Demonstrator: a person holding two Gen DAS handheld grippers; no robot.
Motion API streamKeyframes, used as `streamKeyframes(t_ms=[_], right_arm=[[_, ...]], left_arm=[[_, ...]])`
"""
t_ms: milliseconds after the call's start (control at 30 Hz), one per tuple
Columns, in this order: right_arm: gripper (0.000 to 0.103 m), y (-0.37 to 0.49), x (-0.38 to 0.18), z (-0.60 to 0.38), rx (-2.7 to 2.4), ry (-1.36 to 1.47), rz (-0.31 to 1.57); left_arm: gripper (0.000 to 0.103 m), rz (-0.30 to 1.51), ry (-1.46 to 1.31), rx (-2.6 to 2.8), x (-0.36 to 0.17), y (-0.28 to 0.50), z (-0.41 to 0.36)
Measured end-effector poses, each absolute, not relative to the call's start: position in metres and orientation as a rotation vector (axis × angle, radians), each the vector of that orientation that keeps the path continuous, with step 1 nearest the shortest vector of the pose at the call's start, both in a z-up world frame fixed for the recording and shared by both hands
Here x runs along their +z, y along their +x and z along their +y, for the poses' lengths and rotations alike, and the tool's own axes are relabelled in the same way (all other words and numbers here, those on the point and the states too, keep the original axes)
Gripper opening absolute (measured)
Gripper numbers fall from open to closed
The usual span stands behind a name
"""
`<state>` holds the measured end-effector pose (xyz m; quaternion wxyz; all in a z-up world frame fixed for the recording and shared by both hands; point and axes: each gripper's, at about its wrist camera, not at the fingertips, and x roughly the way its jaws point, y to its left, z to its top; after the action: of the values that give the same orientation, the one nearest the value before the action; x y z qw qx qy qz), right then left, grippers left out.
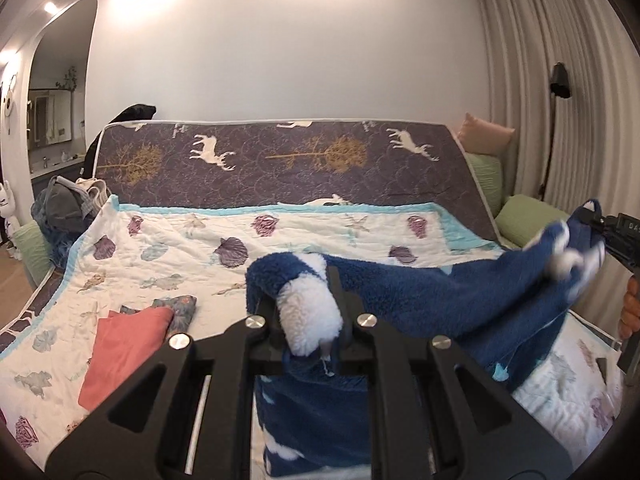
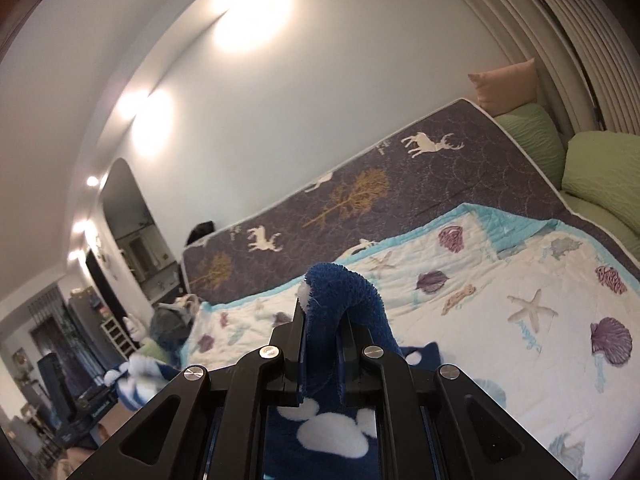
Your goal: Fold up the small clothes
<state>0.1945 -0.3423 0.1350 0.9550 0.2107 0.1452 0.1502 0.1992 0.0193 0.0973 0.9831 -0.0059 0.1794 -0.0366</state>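
A blue fleece garment with white patches hangs stretched in the air between my two grippers above the bed. My left gripper is shut on one edge of it, where a white patch bulges between the jaws. My right gripper is shut on another edge of the same garment; it also shows at the far right of the left wrist view, with the fleece bunched at it. The rest of the garment hangs below both grippers.
The bed carries a white seashell quilt. Folded clothes, a coral piece and a floral one, lie on it at the left. A pile of clothes sits at the far left corner. Green pillows lie at the right.
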Motion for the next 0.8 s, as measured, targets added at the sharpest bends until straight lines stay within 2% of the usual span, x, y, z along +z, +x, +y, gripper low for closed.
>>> streamKeyframes(t_ms=[333, 800], right_arm=[[0.01, 0.285, 0.109, -0.322, 0.241, 0.401, 0.392], [0.01, 0.392, 0.012, -0.343, 0.149, 0.514, 0.554]], left_arm=[[0.015, 0.474, -0.055, -0.028, 0.056, 0.287, 0.026], [0.015, 0.606, -0.079, 0.009, -0.025, 0.371, 0.033]])
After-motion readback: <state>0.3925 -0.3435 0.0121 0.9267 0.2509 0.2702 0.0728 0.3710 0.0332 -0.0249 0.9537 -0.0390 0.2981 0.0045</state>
